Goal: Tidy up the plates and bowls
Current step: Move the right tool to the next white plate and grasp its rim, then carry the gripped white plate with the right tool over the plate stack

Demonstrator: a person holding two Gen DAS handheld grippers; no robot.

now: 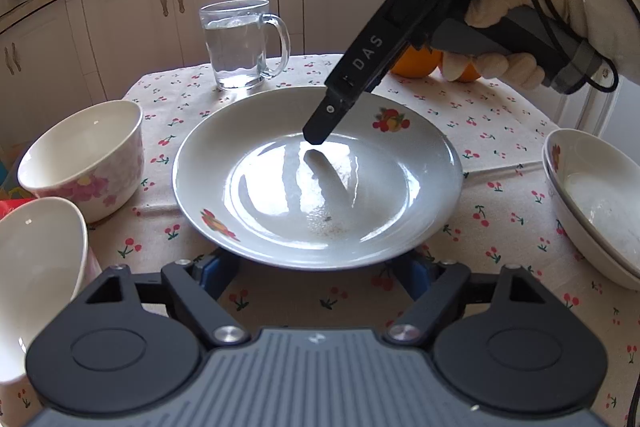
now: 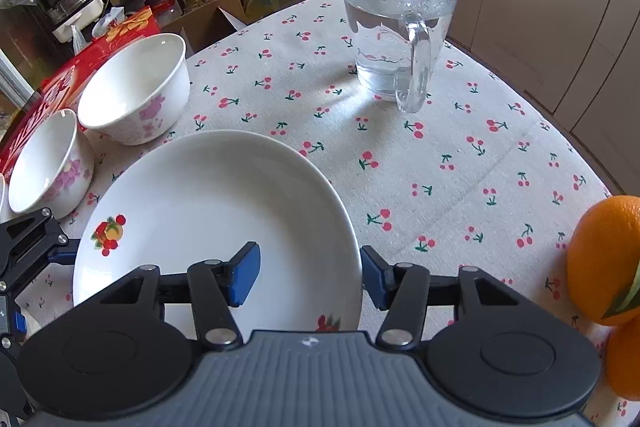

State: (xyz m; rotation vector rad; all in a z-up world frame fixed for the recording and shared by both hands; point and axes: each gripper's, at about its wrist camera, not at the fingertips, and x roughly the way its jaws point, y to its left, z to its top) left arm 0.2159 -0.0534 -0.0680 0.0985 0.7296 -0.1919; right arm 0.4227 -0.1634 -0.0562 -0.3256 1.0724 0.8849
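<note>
The glass mug (image 2: 398,27) ahead of the right gripper (image 2: 310,277) is nearly full of clear water, its handle turned toward that gripper. The fruit-printed plate (image 2: 216,211) holds no food; the left wrist view shows only a few dark specks and glare in its well. Two pink-flowered bowls (image 2: 138,89) (image 2: 48,165), both empty, stand to the left of the right gripper, beside a red box (image 2: 60,83).

The right gripper's blue fingers (image 2: 244,279) are spread, one over the plate's well and the other outside the rim, so the near edge lies between them unclamped. The left gripper (image 1: 316,277) sits low at the opposite rim; the plate covers its fingertips, which look spread, with only blue stubs showing under the edge.

Only the left wrist view shows the stacked shallow dishes (image 1: 596,203) to the right of the left gripper, cut off by the frame, and the white-gloved hand (image 1: 532,19) holding the right gripper above the plate. Only the right wrist view shows the whole of an orange (image 2: 606,259) at its right; a second orange (image 2: 626,359) beneath is cut off. In the left view both oranges are mostly hidden behind the hand. Everything rests on the cherry-print cloth (image 2: 440,167) over the desk.
</note>
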